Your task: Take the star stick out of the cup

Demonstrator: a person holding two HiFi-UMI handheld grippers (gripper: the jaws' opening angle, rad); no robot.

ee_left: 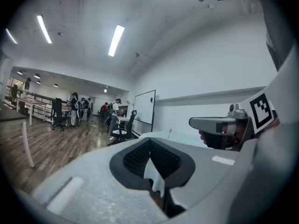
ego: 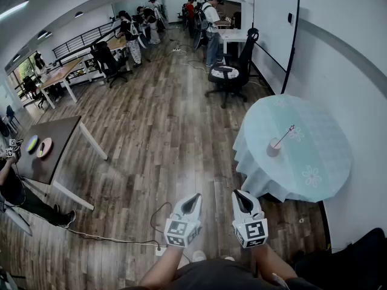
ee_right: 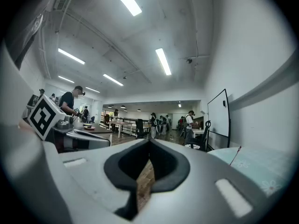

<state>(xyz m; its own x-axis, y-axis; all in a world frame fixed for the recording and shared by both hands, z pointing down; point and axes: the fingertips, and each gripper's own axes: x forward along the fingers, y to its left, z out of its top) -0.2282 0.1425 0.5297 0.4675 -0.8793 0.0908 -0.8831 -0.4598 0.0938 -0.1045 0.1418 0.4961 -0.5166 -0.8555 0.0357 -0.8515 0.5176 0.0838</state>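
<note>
A small cup (ego: 273, 149) stands on a round table with a pale teal cloth (ego: 314, 162) at the right. The star stick (ego: 284, 136) leans out of the cup, its star up and to the right. The stick also shows far off as a thin red stick (ee_right: 238, 151) in the right gripper view and as a tiny stick (ee_left: 170, 132) in the left gripper view. My left gripper (ego: 195, 197) and right gripper (ego: 239, 193) are held side by side low over the wooden floor, well short of the table. Both are shut with nothing in them.
A dark table (ego: 48, 150) with coloured discs (ego: 37, 145) stands at the left, a person beside it. A black office chair (ego: 228, 77) and a whiteboard (ego: 275, 29) lie beyond the round table. A cable (ego: 115, 240) runs across the floor. People stand at desks far back.
</note>
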